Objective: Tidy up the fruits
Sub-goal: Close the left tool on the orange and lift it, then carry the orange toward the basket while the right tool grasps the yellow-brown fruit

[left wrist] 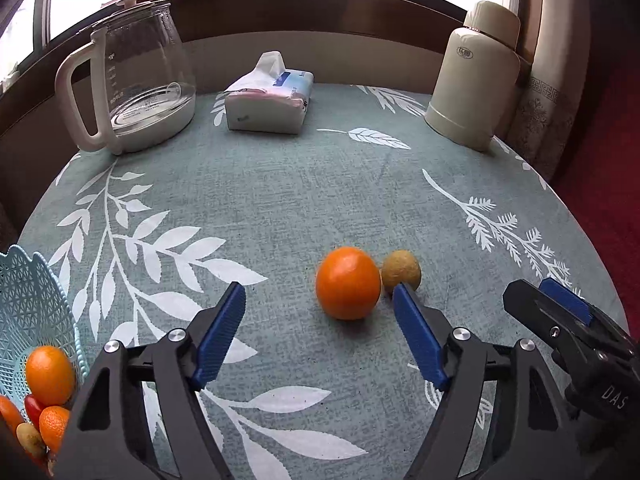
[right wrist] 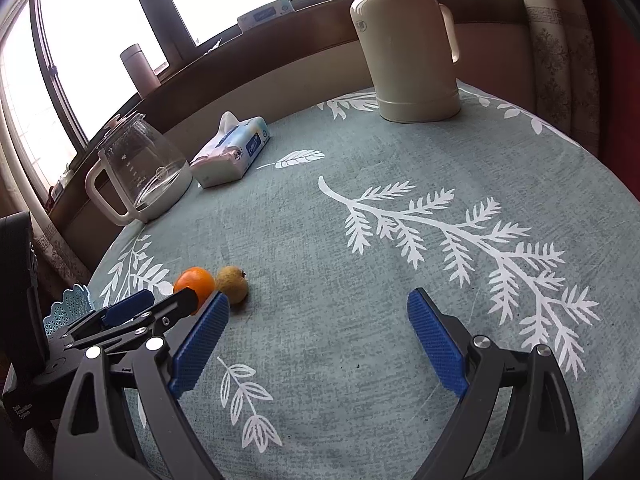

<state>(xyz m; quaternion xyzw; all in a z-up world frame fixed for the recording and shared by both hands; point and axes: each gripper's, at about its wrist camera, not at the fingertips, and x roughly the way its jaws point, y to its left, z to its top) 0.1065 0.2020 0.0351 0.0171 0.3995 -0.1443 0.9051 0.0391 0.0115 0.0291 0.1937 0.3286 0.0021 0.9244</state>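
Note:
An orange (left wrist: 347, 282) lies on the leaf-patterned tablecloth, touching a smaller yellow-brown fruit (left wrist: 401, 270) on its right. My left gripper (left wrist: 320, 320) is open just short of the orange, nothing between its blue pads. At the left edge a light-blue lattice basket (left wrist: 36, 304) holds several fruits: oranges (left wrist: 49, 374), a red one, a yellowish one. In the right wrist view my right gripper (right wrist: 318, 334) is open over bare cloth, with the orange (right wrist: 195, 282) and the yellow-brown fruit (right wrist: 233, 283) to its left. The left gripper's fingers (right wrist: 128, 308) partly cover the orange there.
A glass kettle (left wrist: 132, 80) with a white handle stands at the back left, a tissue pack (left wrist: 268, 98) at the back middle, a cream thermos (left wrist: 476, 76) at the back right. The round table's edge (left wrist: 592, 248) curves down the right side. A window sill runs behind.

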